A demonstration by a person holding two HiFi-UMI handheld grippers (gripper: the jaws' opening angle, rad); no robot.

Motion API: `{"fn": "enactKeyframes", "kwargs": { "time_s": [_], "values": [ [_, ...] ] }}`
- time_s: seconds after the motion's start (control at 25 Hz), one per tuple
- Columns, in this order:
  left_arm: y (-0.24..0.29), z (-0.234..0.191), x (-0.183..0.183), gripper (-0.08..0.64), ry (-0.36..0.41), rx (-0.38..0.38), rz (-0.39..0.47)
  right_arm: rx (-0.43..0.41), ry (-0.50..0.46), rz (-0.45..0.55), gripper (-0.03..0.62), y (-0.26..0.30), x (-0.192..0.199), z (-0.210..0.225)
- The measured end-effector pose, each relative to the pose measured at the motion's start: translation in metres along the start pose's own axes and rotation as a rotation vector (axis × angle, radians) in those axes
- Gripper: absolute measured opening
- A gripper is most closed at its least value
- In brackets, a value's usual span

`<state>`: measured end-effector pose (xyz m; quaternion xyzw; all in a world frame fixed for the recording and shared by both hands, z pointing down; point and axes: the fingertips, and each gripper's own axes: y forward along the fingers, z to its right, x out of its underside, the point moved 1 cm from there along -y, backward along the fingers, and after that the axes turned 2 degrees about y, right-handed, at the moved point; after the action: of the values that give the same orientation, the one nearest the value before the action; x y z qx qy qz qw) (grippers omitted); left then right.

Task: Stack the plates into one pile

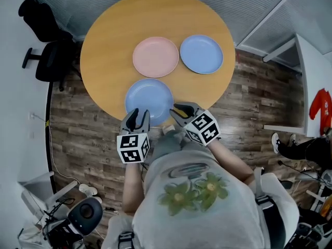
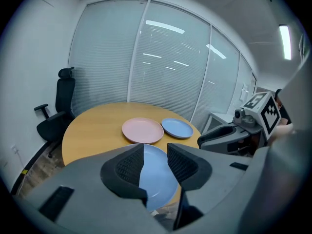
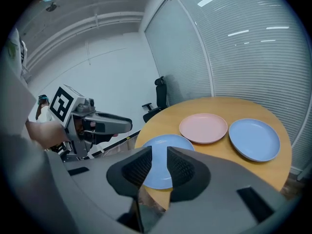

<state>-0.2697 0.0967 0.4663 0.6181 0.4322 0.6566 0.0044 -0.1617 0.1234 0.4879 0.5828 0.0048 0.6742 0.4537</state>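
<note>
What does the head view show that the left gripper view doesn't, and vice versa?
Head view only: the person's flower-print shirt and the wood floor. Left gripper view only: the blinds wall, a ceiling light, and a straight look between the left gripper jaws, apart and empty. Both: the round table, pink plate, near blue plate, far blue plate, black chair and right gripper.

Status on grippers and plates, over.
Left gripper, right gripper: jaws apart, empty. Round pink plate, near round blue plate, far round blue plate: unstacked. Nothing blocking.
</note>
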Motion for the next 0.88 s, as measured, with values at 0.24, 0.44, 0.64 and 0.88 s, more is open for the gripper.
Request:
{"fn": "enactKeyframes", "kwargs": {
  "time_s": [0.24,0.44,0.64,0.88],
  "values": [
    [0.022,-0.041,0.005,0.187,0.008,-0.032,-0.049,0.052,0.01,-0.083,0.176,0.038,0.005,0.024],
    [0.035,-0.069,0.011,0.241,0.001,-0.064,-0.098,0.059,0.006,-0.119,0.186,0.056,0.006,0.038],
    [0.043,-0.092,0.022,0.252,-0.031,-0.083,-0.128,0.083,-0.007,-0.154,0.192,0.073,0.01,0.049],
    [0.061,-0.122,0.05,0.267,-0.108,-0.104,-0.206,0.095,0.029,-0.225,0.192,0.095,0.022,0.069]
  ]
}}
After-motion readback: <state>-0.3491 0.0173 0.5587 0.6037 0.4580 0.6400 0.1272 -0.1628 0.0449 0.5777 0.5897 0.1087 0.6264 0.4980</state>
